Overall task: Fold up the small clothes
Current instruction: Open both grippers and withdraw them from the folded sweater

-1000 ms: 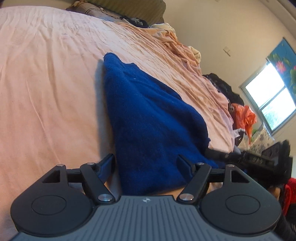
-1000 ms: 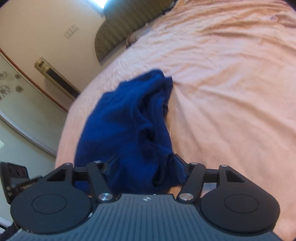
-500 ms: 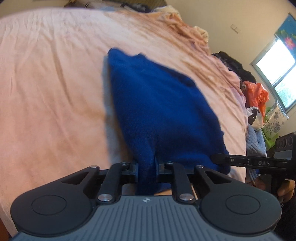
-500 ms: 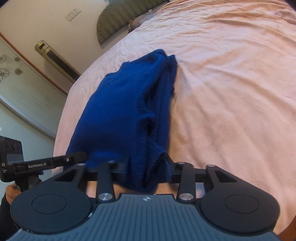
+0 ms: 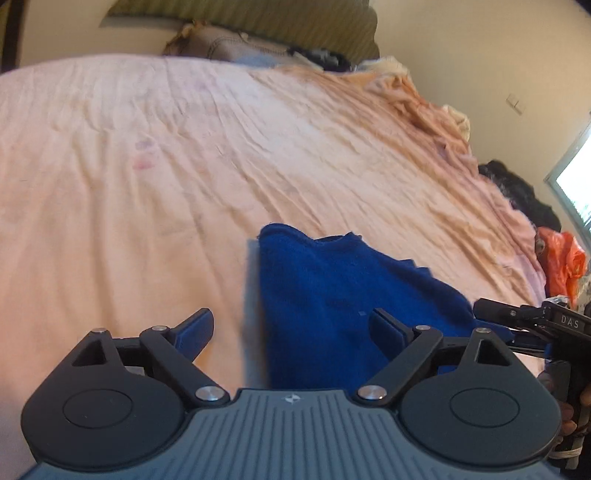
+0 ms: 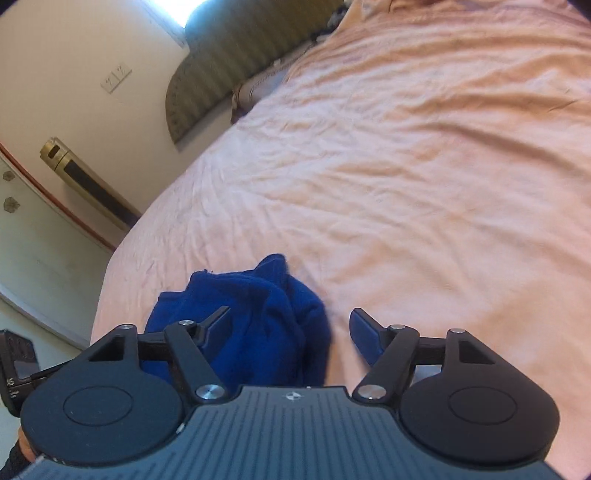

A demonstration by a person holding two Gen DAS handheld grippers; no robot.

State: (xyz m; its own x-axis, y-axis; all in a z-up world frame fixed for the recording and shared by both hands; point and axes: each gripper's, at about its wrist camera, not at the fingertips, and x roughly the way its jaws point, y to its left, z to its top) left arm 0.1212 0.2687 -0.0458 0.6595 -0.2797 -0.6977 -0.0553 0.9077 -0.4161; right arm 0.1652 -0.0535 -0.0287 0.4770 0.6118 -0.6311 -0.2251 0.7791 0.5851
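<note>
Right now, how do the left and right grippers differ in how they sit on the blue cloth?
The left gripper straddles the blue cloth's left edge: its left finger is over bare sheet, its right finger over cloth. The right gripper is mirrored: left finger over cloth, right finger over sheet. The left one faces a flat layer; the right one faces a bunched, folded edge. Both are open and grip nothing.

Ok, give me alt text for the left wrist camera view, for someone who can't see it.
The open left gripper hovers over a folded dark blue garment lying on a wrinkled peach bedsheet. The right gripper enters at the right edge, with a striped headboard beyond the bed.
</note>
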